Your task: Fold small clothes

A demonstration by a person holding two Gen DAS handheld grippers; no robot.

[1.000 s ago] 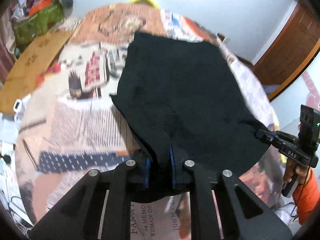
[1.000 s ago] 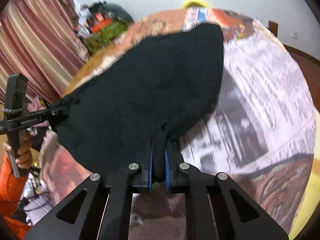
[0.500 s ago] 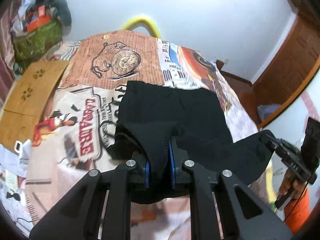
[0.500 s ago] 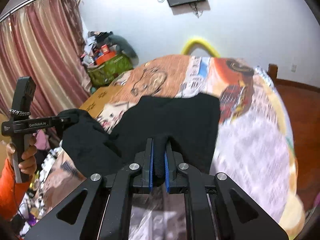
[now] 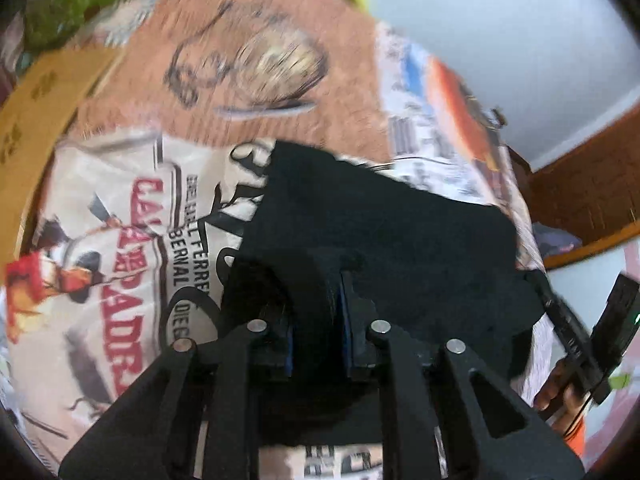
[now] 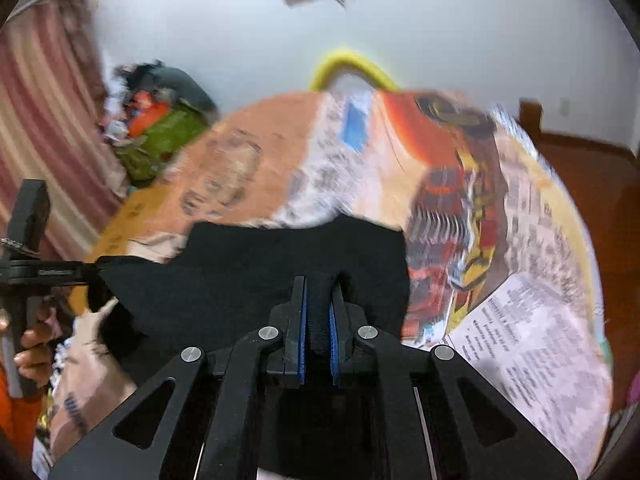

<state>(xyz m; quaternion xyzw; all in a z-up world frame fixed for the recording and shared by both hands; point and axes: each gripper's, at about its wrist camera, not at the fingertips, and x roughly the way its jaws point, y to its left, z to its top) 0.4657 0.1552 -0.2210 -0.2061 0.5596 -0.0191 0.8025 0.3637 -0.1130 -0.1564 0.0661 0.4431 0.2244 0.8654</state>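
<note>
A black garment (image 5: 380,220) lies on the printed bed cover (image 5: 120,208), its near part doubled over toward the far edge. My left gripper (image 5: 316,280) has a thick fold of the garment between its blue pads, and its jaws are opening. In the right wrist view the same black garment (image 6: 260,264) spreads ahead, and my right gripper (image 6: 318,284) is shut on a bunched fold of it. Each view also shows the other gripper at the cloth's side corner: the right gripper (image 5: 536,276) and the left gripper (image 6: 100,264).
A yellow curved tube (image 6: 348,64) stands at the bed's far end. A green bag with clutter (image 6: 160,136) and striped curtains (image 6: 44,100) are at the left. Brown cardboard (image 5: 36,96) lies beside the bed. A wooden door (image 5: 580,196) is at the right.
Both grippers have carried the garment's near edge forward over the bed. The cloth, spread long a second ago, now lies doubled and shorter.
</note>
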